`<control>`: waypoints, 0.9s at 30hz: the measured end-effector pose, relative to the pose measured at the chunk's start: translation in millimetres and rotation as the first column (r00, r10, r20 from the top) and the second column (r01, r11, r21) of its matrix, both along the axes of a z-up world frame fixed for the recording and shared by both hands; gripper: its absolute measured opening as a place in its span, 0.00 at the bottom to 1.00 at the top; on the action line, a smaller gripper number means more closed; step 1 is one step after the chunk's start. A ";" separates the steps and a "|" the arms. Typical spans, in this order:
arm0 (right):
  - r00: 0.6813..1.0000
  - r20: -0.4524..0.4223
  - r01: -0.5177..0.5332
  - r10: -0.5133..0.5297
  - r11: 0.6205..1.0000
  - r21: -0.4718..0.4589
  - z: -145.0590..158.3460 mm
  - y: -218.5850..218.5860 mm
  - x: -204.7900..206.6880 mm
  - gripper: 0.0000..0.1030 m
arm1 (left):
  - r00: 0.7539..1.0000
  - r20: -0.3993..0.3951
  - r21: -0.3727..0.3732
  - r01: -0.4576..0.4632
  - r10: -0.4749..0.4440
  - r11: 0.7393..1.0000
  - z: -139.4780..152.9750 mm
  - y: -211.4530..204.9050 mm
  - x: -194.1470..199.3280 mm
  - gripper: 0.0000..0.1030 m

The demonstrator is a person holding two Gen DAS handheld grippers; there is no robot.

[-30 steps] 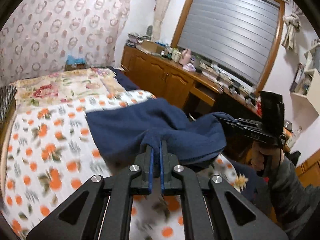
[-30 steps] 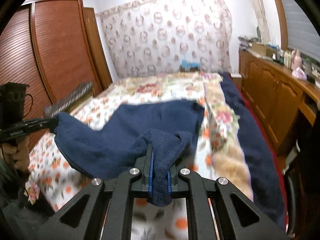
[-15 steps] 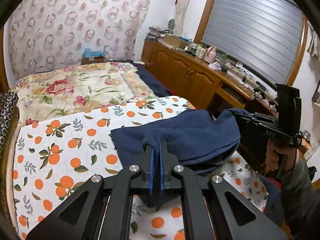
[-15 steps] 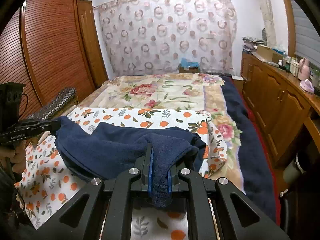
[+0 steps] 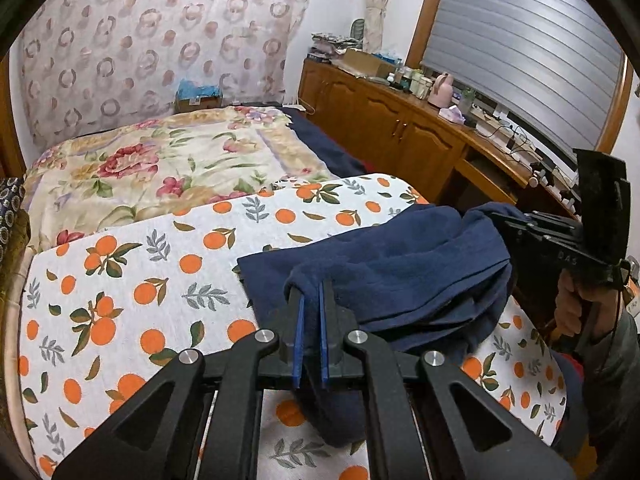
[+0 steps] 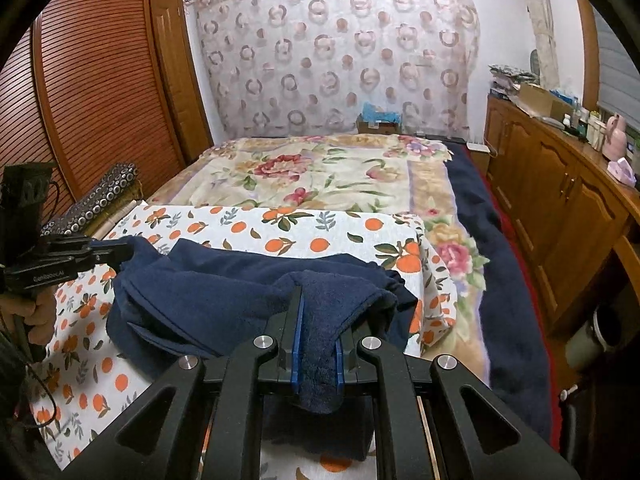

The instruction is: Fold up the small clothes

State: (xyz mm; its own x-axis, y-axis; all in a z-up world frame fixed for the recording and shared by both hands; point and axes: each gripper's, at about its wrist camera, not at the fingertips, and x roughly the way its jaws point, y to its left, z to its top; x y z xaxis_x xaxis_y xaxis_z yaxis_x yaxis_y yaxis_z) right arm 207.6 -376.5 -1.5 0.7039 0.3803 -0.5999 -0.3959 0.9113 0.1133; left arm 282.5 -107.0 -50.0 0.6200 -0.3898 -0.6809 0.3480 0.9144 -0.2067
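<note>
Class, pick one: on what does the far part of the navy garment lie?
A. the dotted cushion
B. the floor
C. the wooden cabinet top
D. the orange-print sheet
D: the navy garment, pinched by the left gripper and right gripper, spreads over the orange-print sheet.

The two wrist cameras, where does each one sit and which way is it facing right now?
Left wrist: sits on the left gripper, looks along its fingers across the orange-print sheet toward the curtain and sideboard; the right gripper and right hand show at right.
Right wrist: sits on the right gripper, faces up the bed toward the curtain and wardrobe; the left gripper and left hand show at left.
Shared: the navy garment, pinched by both.
</note>
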 end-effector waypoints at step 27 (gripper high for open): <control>0.999 -0.018 -0.048 0.046 0.996 -0.073 -1.8 2.9 21.4 0.53 | 0.997 -0.068 0.110 0.042 -0.034 0.993 -30.3 -3.3 21.0 0.79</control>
